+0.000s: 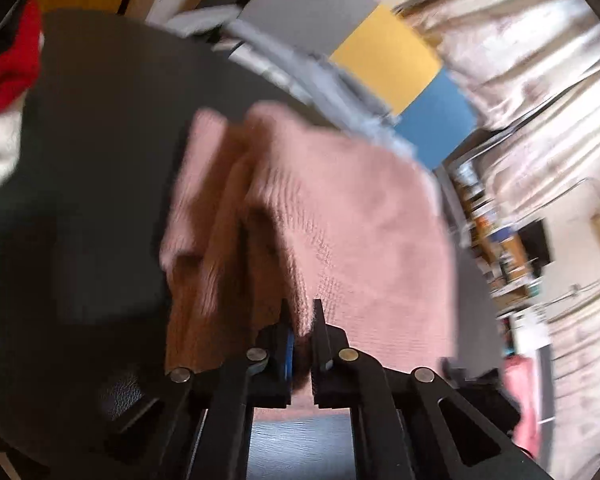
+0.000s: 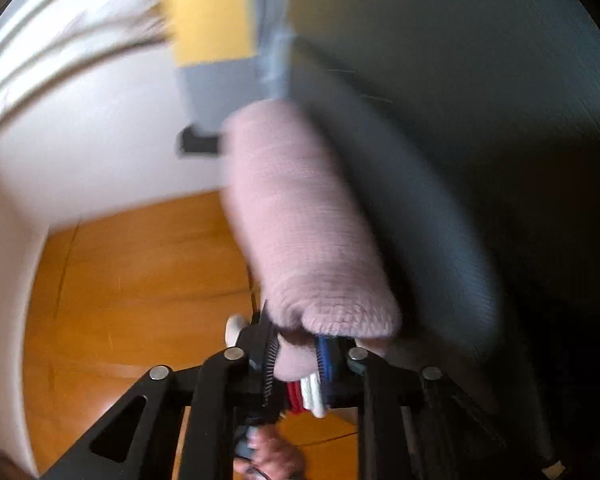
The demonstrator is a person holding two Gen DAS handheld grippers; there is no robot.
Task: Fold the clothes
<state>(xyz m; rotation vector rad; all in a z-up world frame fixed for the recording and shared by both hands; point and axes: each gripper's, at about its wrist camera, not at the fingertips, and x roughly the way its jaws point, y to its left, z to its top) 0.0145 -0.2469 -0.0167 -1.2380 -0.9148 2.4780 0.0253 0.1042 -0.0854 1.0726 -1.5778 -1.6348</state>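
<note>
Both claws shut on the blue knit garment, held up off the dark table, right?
Not quite: the knit garment is pink, not blue, as both wrist views show. The rest holds: left claw and right claw are each shut on it, above the dark table.

Right gripper [image 2: 296, 344] clamping pink knit garment [image 2: 300, 224]
Garment stretches away above the orange wooden floor [image 2: 140, 272], beside the dark table [image 2: 480, 120]; all motion-blurred.

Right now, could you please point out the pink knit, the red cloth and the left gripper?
Pink knit [image 1: 340, 208]: left wrist view, draped middle.
Red cloth [image 1: 10, 60]: left wrist view, folded edge.
Left gripper [image 1: 302, 332]: left wrist view, between fingers.
</note>
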